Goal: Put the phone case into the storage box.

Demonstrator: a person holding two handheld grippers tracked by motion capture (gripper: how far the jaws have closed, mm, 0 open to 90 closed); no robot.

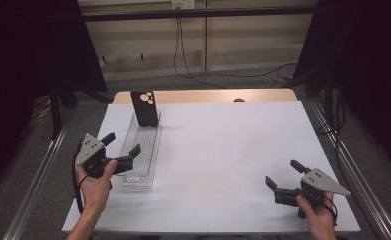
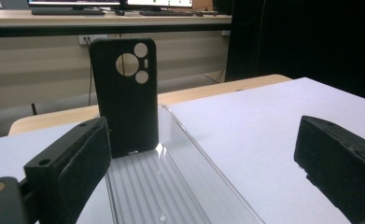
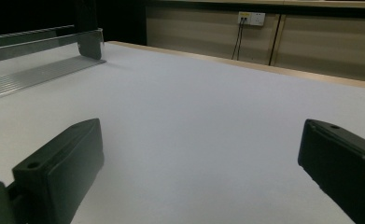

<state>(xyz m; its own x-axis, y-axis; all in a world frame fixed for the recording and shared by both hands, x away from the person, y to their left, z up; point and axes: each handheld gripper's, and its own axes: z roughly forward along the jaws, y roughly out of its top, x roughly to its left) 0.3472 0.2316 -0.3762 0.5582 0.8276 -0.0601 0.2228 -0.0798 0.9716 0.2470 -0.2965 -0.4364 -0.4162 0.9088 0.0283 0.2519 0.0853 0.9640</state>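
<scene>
My left tongs [image 1: 121, 143] are open, empty, at the near end of the tray [image 1: 144, 159]; the case [image 1: 145, 108] stands upright at its far end. I'd straddle the case's edges squarely before closing. Right tongs [image 1: 284, 176] open, idle. White tabletop [image 1: 223, 150]; dark curtains flank it.

Black phone case [image 1: 145, 108] upright at far end of clear ribbed tray [image 1: 141, 150].

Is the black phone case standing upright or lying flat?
Upright: the phone case stands on end at the clear tray's far end.
</scene>
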